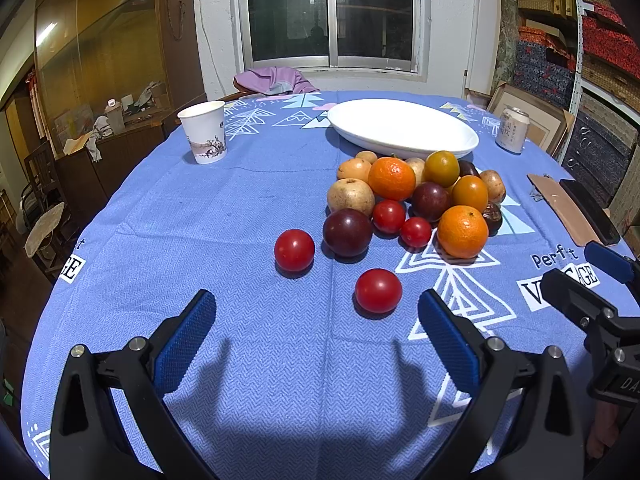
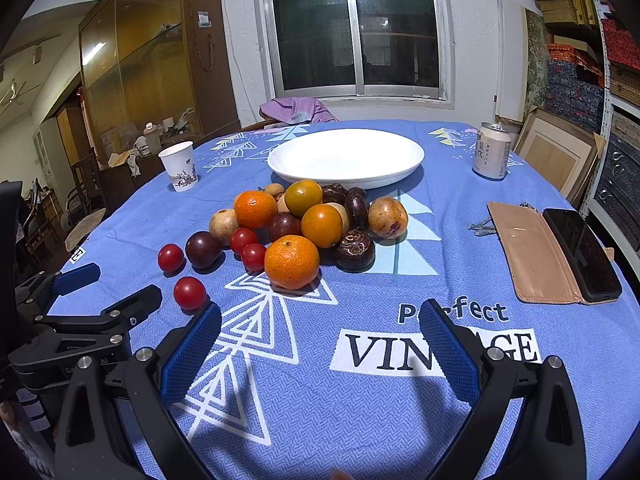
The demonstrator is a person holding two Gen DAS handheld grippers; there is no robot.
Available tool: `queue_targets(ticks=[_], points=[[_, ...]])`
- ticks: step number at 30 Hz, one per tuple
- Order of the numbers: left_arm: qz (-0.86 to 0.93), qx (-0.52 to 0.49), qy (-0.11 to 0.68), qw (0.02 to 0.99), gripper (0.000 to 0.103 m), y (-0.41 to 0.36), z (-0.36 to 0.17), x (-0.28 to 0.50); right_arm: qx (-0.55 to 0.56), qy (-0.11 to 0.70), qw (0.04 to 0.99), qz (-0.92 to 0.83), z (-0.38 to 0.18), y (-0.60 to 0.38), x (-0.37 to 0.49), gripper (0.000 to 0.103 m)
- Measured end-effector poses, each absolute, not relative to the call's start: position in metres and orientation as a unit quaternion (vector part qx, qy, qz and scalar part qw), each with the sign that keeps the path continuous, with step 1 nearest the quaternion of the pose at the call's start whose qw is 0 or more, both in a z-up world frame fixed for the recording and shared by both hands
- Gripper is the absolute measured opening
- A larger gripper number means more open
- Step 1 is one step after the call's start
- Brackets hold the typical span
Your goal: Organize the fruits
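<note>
Both tools spread and empty; fruit heaped in frame centre, nothing yet in the dish.

Left tool (image 1: 316, 332), low in left wrist view: jaws wide apart, nothing between; nearest cherry tomato (image 1: 378, 290) just ahead of right-hand pad, apart from it; second loose tomato (image 1: 294, 249) beyond, left of centre. Right tool (image 2: 320, 344), low in right wrist view: jaws wide apart over printed blue cloth of table (image 2: 520, 380). Fruit pile (image 2: 308, 224) mid-frame, touching one another; empty white dish (image 2: 346, 156) just behind. Paper cup (image 2: 179, 166) upper left, drink can (image 2: 491, 151) upper right, phone in wallet case (image 2: 560, 256) right edge. Judged: tomatoes light, smooth, thin-skinned, prone to roll and burst; grip across widest part, gently. Front tangerine (image 2: 292, 262) heavier, peel yielding, good purchase on flanks. Dark plum (image 2: 203, 249) firm, slick. Pile liable to shift once outer pieces removed.
</note>
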State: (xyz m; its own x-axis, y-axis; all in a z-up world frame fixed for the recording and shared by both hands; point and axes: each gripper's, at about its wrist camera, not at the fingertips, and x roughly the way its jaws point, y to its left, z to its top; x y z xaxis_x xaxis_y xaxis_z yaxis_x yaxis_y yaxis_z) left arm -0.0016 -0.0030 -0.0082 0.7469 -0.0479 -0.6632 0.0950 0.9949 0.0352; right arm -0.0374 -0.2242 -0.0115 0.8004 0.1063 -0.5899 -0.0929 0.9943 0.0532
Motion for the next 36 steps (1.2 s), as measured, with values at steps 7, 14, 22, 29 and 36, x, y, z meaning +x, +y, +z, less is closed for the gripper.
queue_targets(ticks=[7,14,22,29,36], points=[[-0.039,0.034,0.353,0.934,0.099,-0.0039,-0.0085,-0.0016,0.011,0.311,0.949,0.053,-0.0115,-0.2241,-0.0374,0.100],[-0.043,0.037,0.353,0.934,0.099,-0.0060,-0.0107,-0.0033,0.011,0.311,0.949,0.053,-0.0116,-0.2240,-0.0373,0.100],[-0.045,0.038,0.355,0.933,0.099,-0.0071,-0.0095,-0.0041,0.011,0.311,0.949,0.053,-0.0117,-0.2238,-0.0373,0.100],[-0.045,0.037,0.355,0.933,0.099,-0.0070,-0.0092,-0.0035,0.011,0.311,0.949,0.053,-0.0116,-0.2239,-0.0374,0.100],[-0.045,0.038,0.356,0.933,0.099,-0.0070,-0.0093,-0.0030,0.011,0.311,0.949,0.053,-0.0113,-0.2234,-0.0378,0.100]])
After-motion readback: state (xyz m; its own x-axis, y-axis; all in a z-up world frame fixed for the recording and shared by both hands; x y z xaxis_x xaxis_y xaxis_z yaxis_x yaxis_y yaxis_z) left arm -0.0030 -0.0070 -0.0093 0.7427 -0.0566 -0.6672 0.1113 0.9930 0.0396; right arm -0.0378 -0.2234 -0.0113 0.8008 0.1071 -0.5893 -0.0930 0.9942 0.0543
